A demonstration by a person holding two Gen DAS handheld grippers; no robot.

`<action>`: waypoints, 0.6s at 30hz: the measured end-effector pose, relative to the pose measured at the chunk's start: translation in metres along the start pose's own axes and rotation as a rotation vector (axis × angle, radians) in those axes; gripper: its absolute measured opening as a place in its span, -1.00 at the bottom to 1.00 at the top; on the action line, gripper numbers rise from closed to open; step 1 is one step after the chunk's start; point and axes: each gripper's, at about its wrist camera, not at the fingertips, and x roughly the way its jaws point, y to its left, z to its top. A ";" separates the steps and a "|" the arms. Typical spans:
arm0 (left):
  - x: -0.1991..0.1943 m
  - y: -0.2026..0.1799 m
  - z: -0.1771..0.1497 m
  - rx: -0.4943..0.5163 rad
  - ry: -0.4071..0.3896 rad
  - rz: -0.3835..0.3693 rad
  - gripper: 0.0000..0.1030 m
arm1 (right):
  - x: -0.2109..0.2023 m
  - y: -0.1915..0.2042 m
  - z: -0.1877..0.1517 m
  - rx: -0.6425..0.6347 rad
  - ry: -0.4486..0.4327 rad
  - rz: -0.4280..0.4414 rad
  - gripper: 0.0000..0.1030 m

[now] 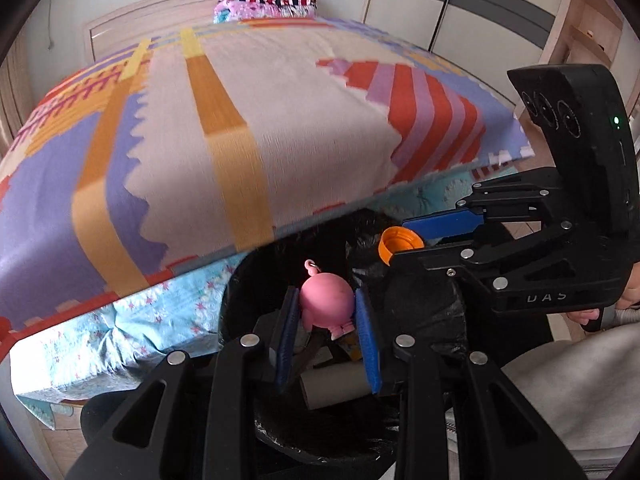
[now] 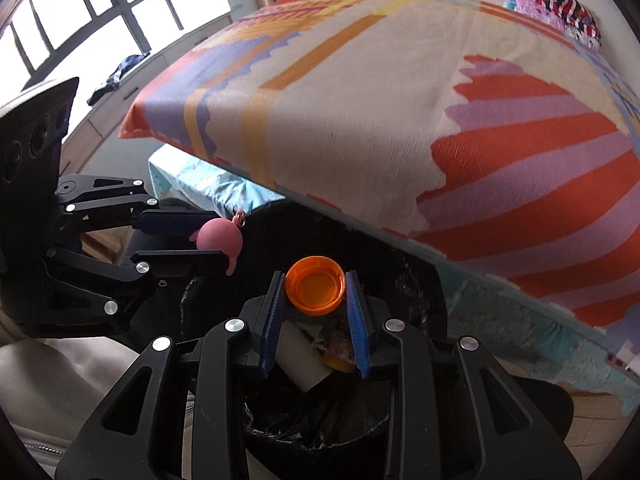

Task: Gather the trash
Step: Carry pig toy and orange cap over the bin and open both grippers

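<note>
A toy [image 1: 326, 303] is clamped between the pads of the left gripper [image 1: 327, 312], and a bottle cap [image 2: 316, 290] between those of the right gripper [image 2: 316, 300], just beside it. A lined bin [image 2: 420, 280] holding a cardboard tube [image 2: 302, 358] is placed directly below both. A bed [image 1: 280, 128] is found beyond them.

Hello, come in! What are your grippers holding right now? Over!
Left gripper shut on pink toy. Right gripper shut on orange cap. Both over black bin. Nothing in the way.
</note>
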 end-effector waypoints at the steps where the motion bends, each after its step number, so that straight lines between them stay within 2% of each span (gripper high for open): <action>1: 0.006 0.001 -0.002 -0.005 0.014 0.001 -0.47 | 0.005 -0.001 -0.002 0.004 0.014 -0.002 -0.42; 9: 0.048 0.002 -0.020 -0.014 0.121 -0.010 -0.47 | 0.038 -0.002 -0.013 0.037 0.099 0.014 -0.41; 18: 0.073 0.004 -0.032 -0.032 0.190 -0.032 -0.46 | 0.062 -0.003 -0.015 0.056 0.153 0.010 -0.41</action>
